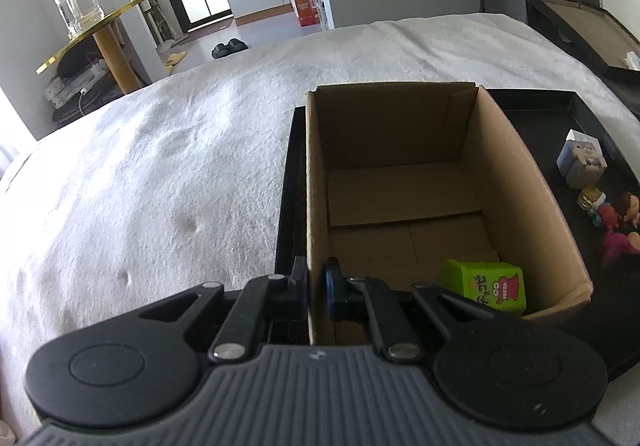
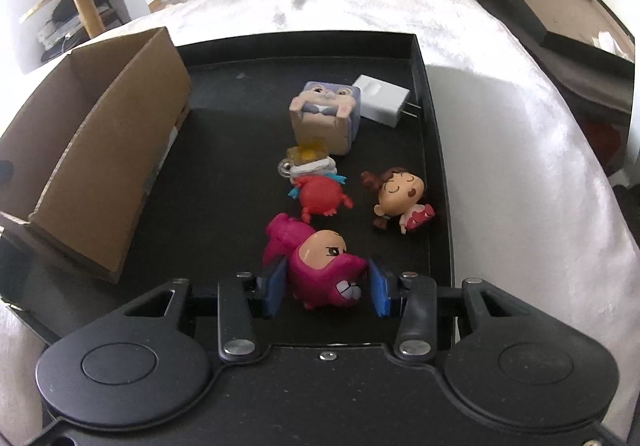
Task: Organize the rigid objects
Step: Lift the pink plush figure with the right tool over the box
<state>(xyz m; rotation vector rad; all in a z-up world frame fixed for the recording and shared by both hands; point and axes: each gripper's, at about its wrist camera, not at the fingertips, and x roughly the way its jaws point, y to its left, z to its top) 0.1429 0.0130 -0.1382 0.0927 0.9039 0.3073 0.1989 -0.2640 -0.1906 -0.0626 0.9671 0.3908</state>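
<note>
Right wrist: right gripper (image 2: pixel 327 289) pinching pink figure (image 2: pixel 320 266), tray wall (image 2: pixel 434 166) near.

Bright daylight, glare on the blanket (image 2: pixel 500 94), fisheye-curved edges.

An open brown cardboard box (image 1: pixel 400 182) stands upright at the left of a black tray (image 2: pixel 224 182), with a green cube toy (image 1: pixel 486 286) in its near right corner. On the tray lie a pink figurine (image 2: pixel 316 266), a red crab (image 2: pixel 320 198), a girl doll (image 2: pixel 400 198), a rabbit cube (image 2: pixel 326 114) and a white charger (image 2: pixel 384 100).
</note>
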